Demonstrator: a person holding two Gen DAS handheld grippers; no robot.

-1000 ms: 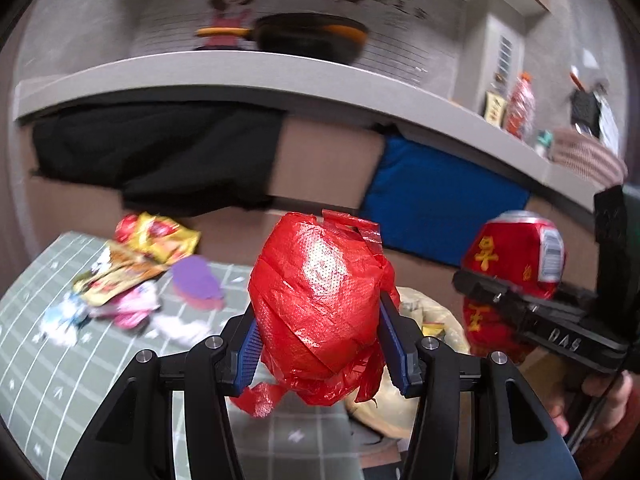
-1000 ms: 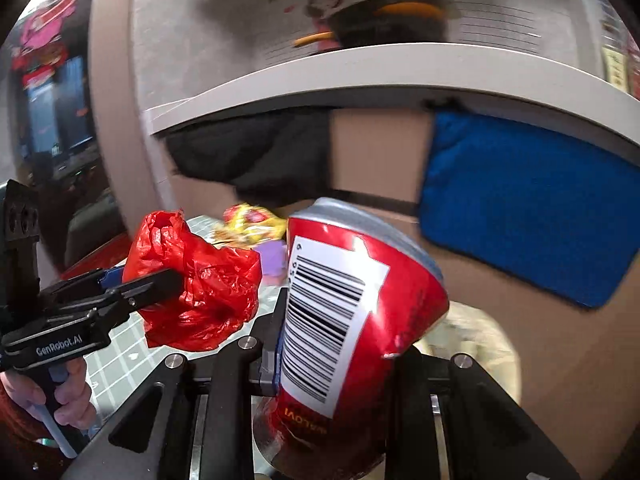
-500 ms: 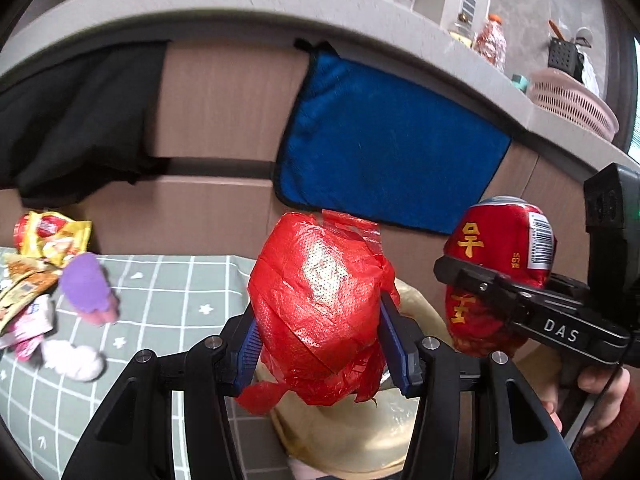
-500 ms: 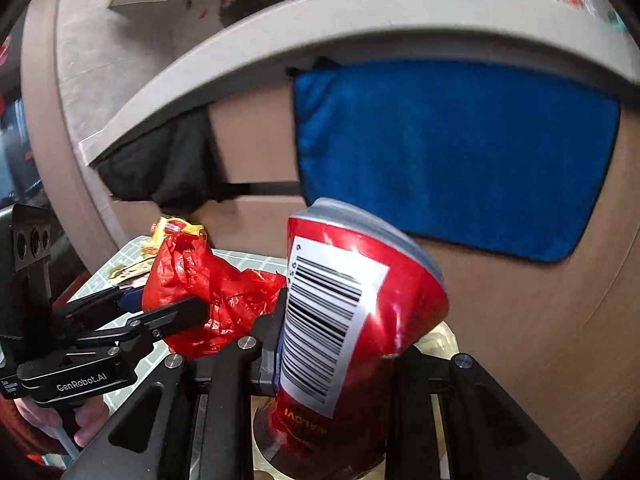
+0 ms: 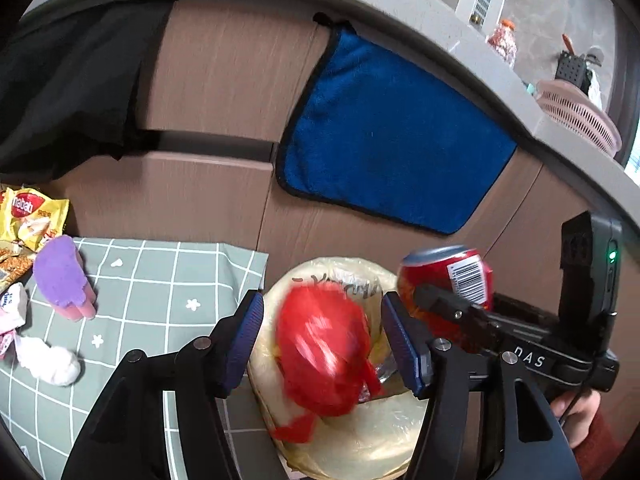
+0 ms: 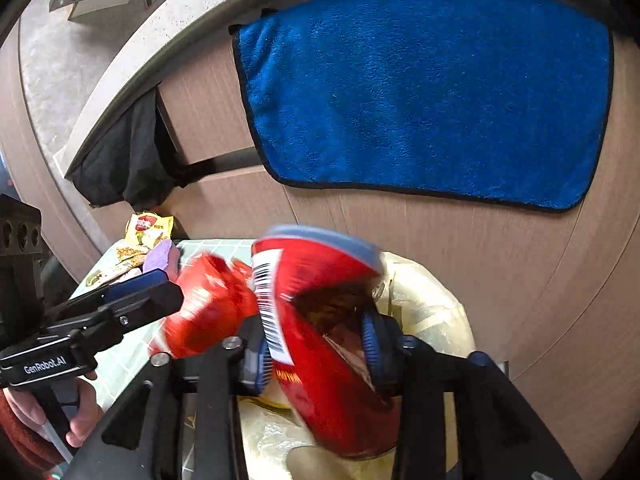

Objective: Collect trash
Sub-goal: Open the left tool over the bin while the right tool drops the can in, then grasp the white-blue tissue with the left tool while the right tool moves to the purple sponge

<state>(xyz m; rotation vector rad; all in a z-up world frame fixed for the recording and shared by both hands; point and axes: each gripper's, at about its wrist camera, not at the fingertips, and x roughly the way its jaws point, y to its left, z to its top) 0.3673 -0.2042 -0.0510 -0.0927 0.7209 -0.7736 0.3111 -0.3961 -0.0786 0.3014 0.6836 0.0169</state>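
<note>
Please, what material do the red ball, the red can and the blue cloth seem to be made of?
Red ball: probably thin plastic film, glossy and crumpled; it looks blurred.
Red can: likely thin painted metal, shiny, dented, with a printed barcode and a grey rim.
Blue cloth: looks like soft microfibre or terry, matte and fuzzy, with a dark stitched edge.

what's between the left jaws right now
The red bag, blurred and clear of both pads as the jaws have just been opening, with the lined bin behind it; left wrist view.
</note>
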